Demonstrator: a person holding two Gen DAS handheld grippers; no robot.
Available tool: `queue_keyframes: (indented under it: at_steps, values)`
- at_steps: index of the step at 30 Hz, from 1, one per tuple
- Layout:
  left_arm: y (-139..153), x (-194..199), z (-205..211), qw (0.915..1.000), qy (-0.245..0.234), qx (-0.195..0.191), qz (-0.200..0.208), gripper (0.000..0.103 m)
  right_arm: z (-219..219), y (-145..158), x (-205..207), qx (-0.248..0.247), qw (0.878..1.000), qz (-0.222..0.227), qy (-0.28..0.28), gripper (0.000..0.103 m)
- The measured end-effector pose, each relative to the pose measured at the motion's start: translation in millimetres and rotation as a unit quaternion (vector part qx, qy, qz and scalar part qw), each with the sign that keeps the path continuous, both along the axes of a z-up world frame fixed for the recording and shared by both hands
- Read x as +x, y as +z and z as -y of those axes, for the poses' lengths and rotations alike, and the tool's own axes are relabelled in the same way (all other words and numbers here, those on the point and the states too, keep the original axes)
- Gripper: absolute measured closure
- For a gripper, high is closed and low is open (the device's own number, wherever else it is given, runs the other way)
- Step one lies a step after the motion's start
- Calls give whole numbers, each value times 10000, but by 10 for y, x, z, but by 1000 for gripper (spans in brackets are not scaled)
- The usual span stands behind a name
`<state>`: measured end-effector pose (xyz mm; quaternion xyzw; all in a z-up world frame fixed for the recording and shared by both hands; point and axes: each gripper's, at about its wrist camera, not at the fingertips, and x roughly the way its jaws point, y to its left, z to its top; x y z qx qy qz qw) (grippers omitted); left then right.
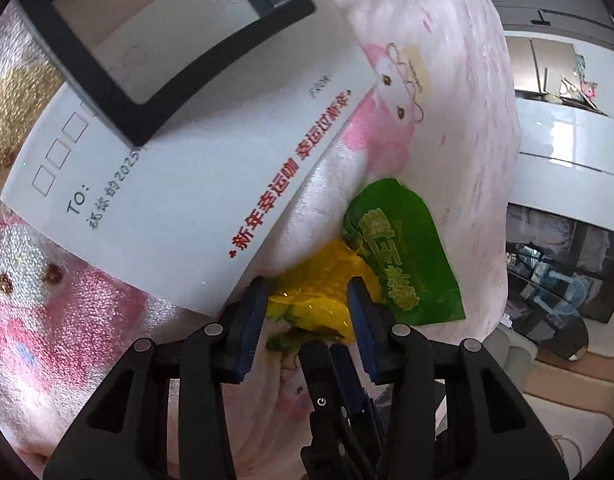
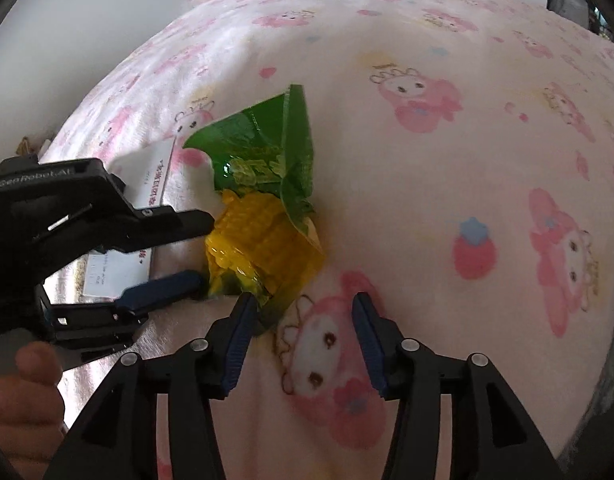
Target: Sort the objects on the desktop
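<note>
A vacuum-packed corn packet (image 1: 403,248), yellow at one end and green at the other, lies on a pink cartoon-print blanket (image 2: 427,184). My left gripper (image 1: 309,304) is open, and its blue-padded fingers straddle the packet's yellow end. In the right wrist view the left gripper (image 2: 206,250) reaches in from the left to the packet (image 2: 263,236). My right gripper (image 2: 303,312) is open just in front of the packet. Its left fingertip sits at the packet's near corner, and only blanket lies between the fingers. One right gripper finger (image 1: 327,380) shows low in the left wrist view.
A white card with red print (image 1: 179,200) lies left of the packet, and a black-framed panel (image 1: 147,112) rests on it. The blanket's edge drops off at right (image 1: 503,240), with room furniture beyond. A hand (image 2: 23,400) holds the left gripper.
</note>
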<state>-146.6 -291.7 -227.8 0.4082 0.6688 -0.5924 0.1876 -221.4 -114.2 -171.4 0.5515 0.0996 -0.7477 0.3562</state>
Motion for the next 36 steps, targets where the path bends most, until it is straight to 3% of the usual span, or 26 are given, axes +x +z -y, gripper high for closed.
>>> queue_keyframes:
  at_steps: [3,4,6,7,8,10,16,26,29,31,32,36]
  values:
    - [4,16,-12,10000,57,-12,10,61,42,-12,14,-133,9998,-48,165,61]
    - [17,21,-15,10000,59,-21,13,61,48,-14,22,-139,9997,-81,188,71]
    - [25,31,-19,10000,68,14,-23,61,33,-9,41,-116,9997,-151,149,78]
    - [13,40,-5,10000,69,43,-55,61,2,14,43,-198,9997,-98,122,90]
    - [3,41,-1,9999,52,53,-73,61,-45,51,46,-310,9995,-13,77,90]
    - [-3,25,-18,10000,-5,48,-81,61,-188,189,110,-576,9983,-16,23,103]
    - [77,-7,-130,9997,-207,26,-113,61,-585,385,220,-650,9976,-119,-196,103]
    - [298,20,-90,9927,-412,-992,557,66,-314,210,186,-187,9998,-16,-13,97]
    - [176,-5,-90,9949,-444,-698,579,66,-184,144,177,-46,10000,-6,71,93]
    - [153,-24,-75,9952,-410,-683,567,66,-110,80,129,-12,10000,24,45,76]
    - [152,-39,-61,9952,-385,-716,550,66,-91,49,99,-70,10000,58,17,72]
    - [79,-42,-39,9966,-241,-569,543,68,-25,-58,21,-212,9997,99,-41,70]
